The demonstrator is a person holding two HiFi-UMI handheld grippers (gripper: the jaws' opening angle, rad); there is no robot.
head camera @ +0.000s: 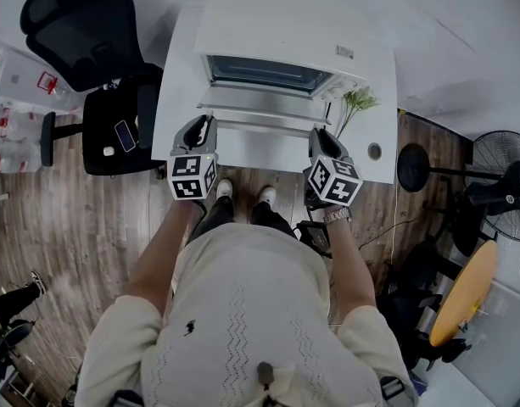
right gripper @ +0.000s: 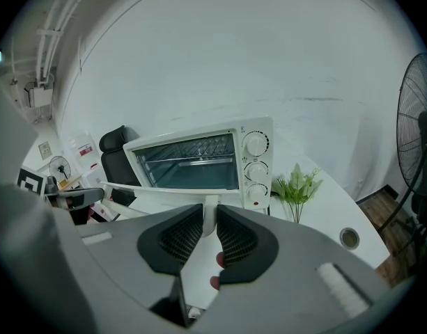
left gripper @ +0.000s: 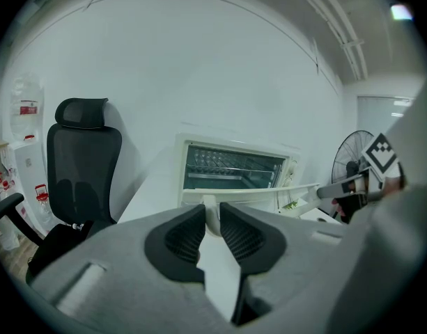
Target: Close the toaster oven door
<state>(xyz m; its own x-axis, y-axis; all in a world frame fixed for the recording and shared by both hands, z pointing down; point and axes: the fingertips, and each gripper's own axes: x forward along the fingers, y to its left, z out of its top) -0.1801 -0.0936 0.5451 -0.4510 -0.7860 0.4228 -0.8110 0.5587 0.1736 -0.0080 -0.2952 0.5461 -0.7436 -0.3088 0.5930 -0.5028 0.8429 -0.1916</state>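
Two: left claw, right claw; both clamp one door handle; one oven open.

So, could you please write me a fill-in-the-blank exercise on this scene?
On the toaster oven, the door stands ____.
The left hand-held gripper and the right hand-held gripper each clamp the door's ____.
The office chair is ____.
Missing words: open; handle; black.

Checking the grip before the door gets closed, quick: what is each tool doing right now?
Left tool: closed on the white bar handle of the open toaster oven door.
Right tool: closed on the same handle.
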